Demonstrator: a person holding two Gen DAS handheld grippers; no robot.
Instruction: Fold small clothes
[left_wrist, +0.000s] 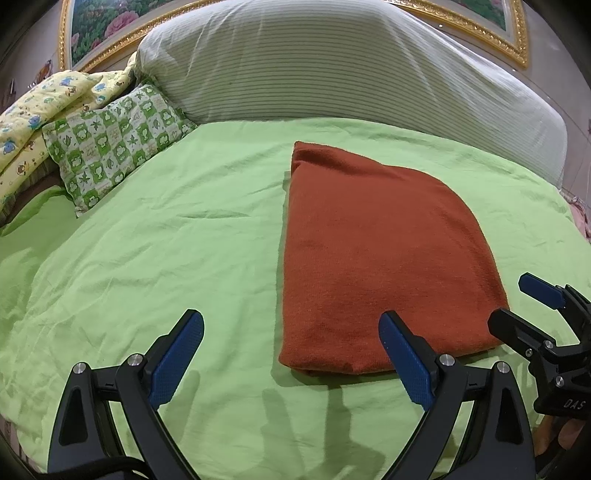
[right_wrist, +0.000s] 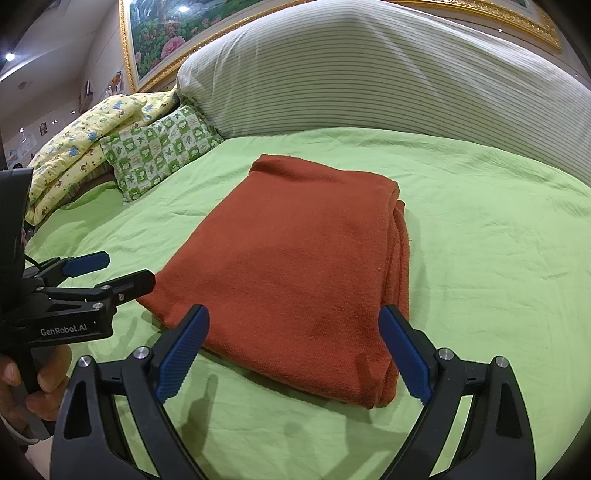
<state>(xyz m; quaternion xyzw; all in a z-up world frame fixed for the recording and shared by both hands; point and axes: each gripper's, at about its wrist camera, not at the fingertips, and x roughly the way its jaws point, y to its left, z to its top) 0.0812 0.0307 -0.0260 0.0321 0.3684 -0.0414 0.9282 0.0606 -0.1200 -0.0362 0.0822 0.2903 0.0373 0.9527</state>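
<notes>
A rust-red knitted garment (left_wrist: 380, 258) lies folded into a flat rectangle on the light green bedspread (left_wrist: 166, 240); in the right wrist view the garment (right_wrist: 295, 266) shows stacked layers along its right edge. My left gripper (left_wrist: 291, 325) hovers open just short of the garment's near left corner, holding nothing. My right gripper (right_wrist: 293, 321) is open as well, its fingers straddling the garment's near edge from above. Each gripper shows in the other's view: the right gripper (left_wrist: 517, 306) at the far right, the left gripper (right_wrist: 114, 269) at the left, held by a hand (right_wrist: 22, 387).
A big striped grey-white pillow (left_wrist: 332, 66) fills the back of the bed. A green-and-white patterned pillow (left_wrist: 114, 144) and a yellow printed quilt (left_wrist: 44, 114) lie at the back left. A gold-framed flower painting (right_wrist: 162, 40) hangs behind. The bedspread (right_wrist: 498, 258) stretches wide on both sides.
</notes>
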